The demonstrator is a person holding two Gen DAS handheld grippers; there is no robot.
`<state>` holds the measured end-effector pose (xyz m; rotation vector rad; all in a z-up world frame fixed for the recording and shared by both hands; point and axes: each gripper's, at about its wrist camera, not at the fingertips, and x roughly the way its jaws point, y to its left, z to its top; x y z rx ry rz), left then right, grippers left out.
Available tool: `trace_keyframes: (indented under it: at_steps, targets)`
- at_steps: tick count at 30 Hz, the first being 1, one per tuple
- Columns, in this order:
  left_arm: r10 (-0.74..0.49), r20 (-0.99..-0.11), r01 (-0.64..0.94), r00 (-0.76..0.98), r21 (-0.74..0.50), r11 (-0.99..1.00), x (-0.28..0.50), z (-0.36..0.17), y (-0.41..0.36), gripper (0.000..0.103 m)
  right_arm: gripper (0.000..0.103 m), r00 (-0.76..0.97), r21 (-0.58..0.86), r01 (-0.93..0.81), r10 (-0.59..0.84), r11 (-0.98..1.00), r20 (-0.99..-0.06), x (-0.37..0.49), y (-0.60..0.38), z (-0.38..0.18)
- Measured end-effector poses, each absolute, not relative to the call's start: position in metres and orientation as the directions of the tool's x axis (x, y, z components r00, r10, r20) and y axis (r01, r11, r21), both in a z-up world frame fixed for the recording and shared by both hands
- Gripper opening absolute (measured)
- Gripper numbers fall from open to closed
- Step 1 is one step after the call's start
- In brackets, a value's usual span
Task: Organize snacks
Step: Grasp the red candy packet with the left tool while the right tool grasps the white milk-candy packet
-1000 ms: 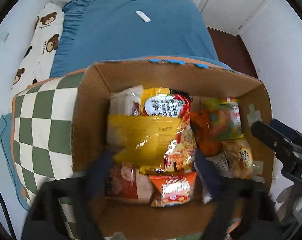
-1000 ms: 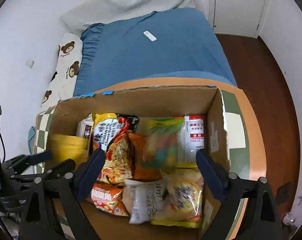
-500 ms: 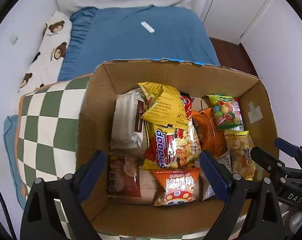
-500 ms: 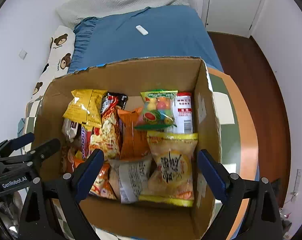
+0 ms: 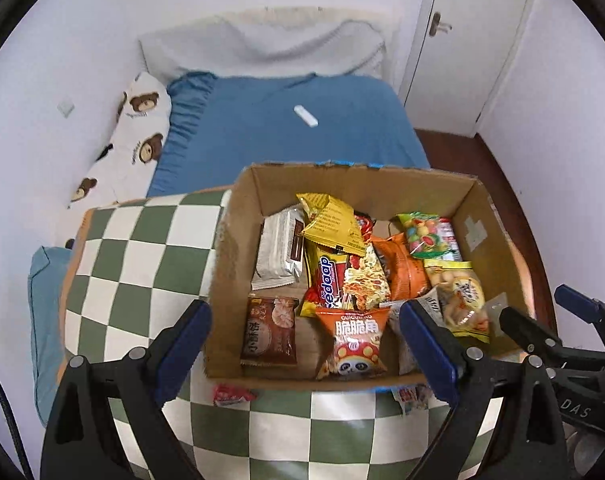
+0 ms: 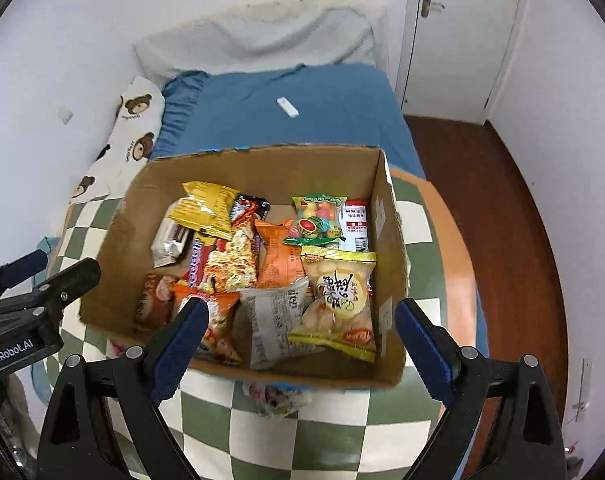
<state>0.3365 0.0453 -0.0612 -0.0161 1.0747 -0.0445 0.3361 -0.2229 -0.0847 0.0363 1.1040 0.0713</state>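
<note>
A cardboard box (image 5: 230, 264) stands open on a desk (image 5: 142, 248) covered in a green-and-white checked cloth, and it is packed with snacks. In the left wrist view the left gripper (image 5: 304, 344) hangs above the near edge of the box with its jaws spread wide and nothing between them; its blue-padded fingers (image 5: 186, 336) frame the near packets. The right gripper (image 6: 300, 340) hovers likewise in its own view, jaws wide apart and empty, over the near wall of the box. Inside the box, seen from the left wrist, a yellow packet (image 5: 332, 224) lies at about 12 o'clock, tilted on top of a red noodle packet (image 5: 342, 280) at the centre; a silver-white wrapped pack (image 5: 280, 252) lies at 10 o'clock against the left wall, and a brown packet (image 5: 270, 330) sits at 7 o'clock. An orange triangular snack bag with a panda face (image 5: 354, 340) stands at 6 o'clock against the near wall. An orange packet (image 5: 400, 272) lies just right of the noodles, a bag of coloured candies (image 5: 422, 234) is at 2 o'clock, and a yellow-edged bag of puffed snacks (image 5: 460, 296) rests at 4 o'clock. Outside the box, a small red-and-white wrapper (image 5: 230, 394) lies on the cloth just beside the near wall. Beyond the desk is a bed with a blue sheet (image 5: 262, 132), a white remote (image 5: 305, 116) on it and a bear-print pillow (image 5: 130, 136) at its left edge
</note>
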Motion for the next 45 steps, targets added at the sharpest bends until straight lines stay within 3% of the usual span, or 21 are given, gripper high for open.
trace_keyframes:
  at_steps: [14,20,25,30,31,32,43,44,45]
  targets:
    - [-0.045,-0.79,0.034,0.611,-0.03,0.999,0.257,-0.008,0.056,0.096,0.096,0.562,0.141,-0.064,0.153,0.988,-0.813,0.255,-0.216,-0.03]
    - [0.015,-0.843,-0.052,0.537,-0.015,0.999,0.249,-0.05,0.085,0.096,0.096,0.466,0.261,0.014,0.225,0.965,-0.856,0.25,-0.228,-0.098]
    - [0.066,-0.906,-0.115,0.418,0.02,0.993,0.244,-0.114,0.115,0.096,0.095,0.344,0.244,0.052,0.211,0.968,-0.915,0.264,-0.227,-0.184]
    - [0.066,-0.958,-0.139,0.278,0.028,0.99,0.252,-0.175,0.131,0.096,0.095,0.297,0.187,0.026,0.171,0.982,-0.939,0.283,-0.21,-0.235]
    - [0.064,-0.964,-0.14,0.26,0.028,0.99,0.255,-0.183,0.132,0.096,0.089,0.29,0.173,0.021,0.16,0.985,-0.944,0.287,-0.205,-0.243]
    - [0.061,-0.969,-0.142,0.24,0.027,0.989,0.259,-0.19,0.133,0.096,0.076,0.284,0.164,0.019,0.152,0.986,-0.947,0.288,-0.203,-0.249]
    - [0.023,-0.994,-0.109,0.103,0.012,0.994,0.315,-0.255,0.142,0.095,0.072,0.29,0.144,-0.004,0.139,0.99,-0.947,0.274,-0.193,-0.255]
    - [0.01,-0.994,-0.105,0.109,-0.001,0.994,0.317,-0.258,0.142,0.091,0.062,0.288,0.144,-0.007,0.14,0.99,-0.947,0.272,-0.192,-0.255]
    - [0.01,-0.993,-0.104,0.118,-0.003,0.995,0.317,-0.259,0.143,0.072,0.06,0.287,0.15,-0.019,0.15,0.988,-0.946,0.271,-0.19,-0.254]
